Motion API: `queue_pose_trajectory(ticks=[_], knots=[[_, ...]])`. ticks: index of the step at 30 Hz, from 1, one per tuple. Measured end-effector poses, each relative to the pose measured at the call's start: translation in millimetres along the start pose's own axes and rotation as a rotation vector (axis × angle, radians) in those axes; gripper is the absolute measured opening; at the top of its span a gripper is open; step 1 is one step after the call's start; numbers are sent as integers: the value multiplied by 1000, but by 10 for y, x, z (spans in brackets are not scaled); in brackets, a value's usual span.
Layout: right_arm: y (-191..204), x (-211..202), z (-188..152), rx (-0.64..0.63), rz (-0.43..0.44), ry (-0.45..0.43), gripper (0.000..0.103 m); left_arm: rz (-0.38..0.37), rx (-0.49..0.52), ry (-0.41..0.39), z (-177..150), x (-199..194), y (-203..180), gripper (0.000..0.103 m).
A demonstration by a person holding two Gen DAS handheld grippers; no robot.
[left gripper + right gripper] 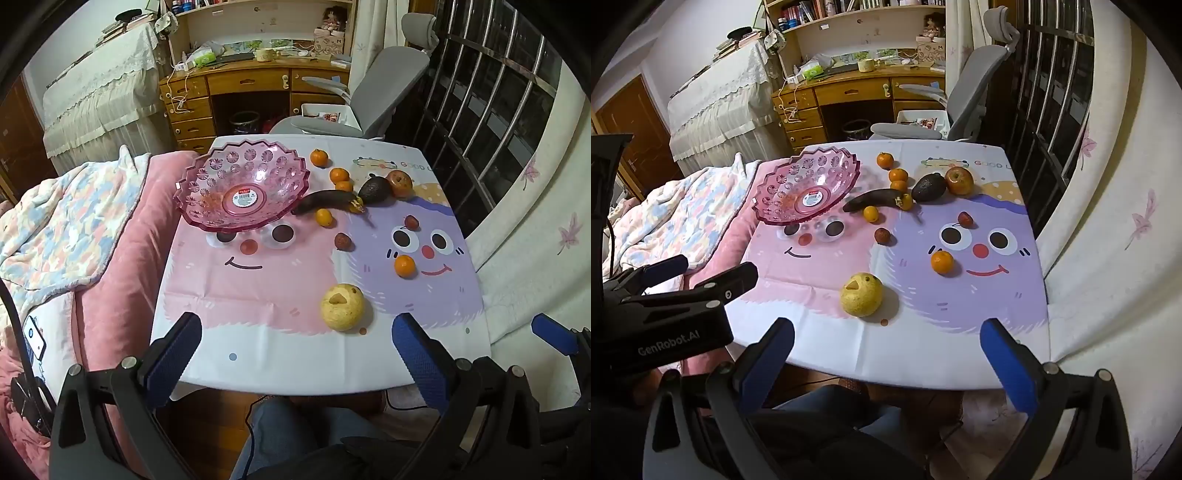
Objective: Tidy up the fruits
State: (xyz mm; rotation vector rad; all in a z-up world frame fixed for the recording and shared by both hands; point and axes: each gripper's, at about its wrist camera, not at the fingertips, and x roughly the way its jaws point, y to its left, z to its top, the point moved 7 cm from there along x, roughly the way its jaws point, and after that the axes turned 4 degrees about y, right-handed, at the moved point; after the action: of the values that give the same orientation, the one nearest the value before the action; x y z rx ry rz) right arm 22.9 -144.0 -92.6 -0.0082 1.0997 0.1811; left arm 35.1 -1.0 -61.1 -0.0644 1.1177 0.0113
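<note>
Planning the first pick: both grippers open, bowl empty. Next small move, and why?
Probably lower the right gripper over the yellow pear: it lies nearest the table's front edge, clear of other fruit, and the pink bowl holds nothing yet.

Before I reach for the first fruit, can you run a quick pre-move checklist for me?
1. Left tool open, nothing in it: ok.
2. Right tool open, nothing in it: ok.
3. Bowl holds no fruit, ready to fill: ok.
4. Bowl seated flat: not ok, it looks tilted and overhangs the table's left edge.
5. Pear nearest, nothing touching it: ok.
6. Banana free to lift: cannot tell, small oranges and the avocado crowd it.
</note>
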Motion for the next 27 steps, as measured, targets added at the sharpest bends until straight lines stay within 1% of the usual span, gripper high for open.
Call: queue_pose_trajectory(ticks=[8,13,16,27], knots=[[17,32,-2,0,-1,14,101,8,2,-5,5,-2,1,102],[16,-24,5,2,-4,16,101,9,1,-8,7,-3,1,102],[36,67,-13,2,-4,18,101,7,2,-9,7,-2,-1,102],[56,49,-4,6,-3,21,101,7,2,-11,8,-5,0,102]])
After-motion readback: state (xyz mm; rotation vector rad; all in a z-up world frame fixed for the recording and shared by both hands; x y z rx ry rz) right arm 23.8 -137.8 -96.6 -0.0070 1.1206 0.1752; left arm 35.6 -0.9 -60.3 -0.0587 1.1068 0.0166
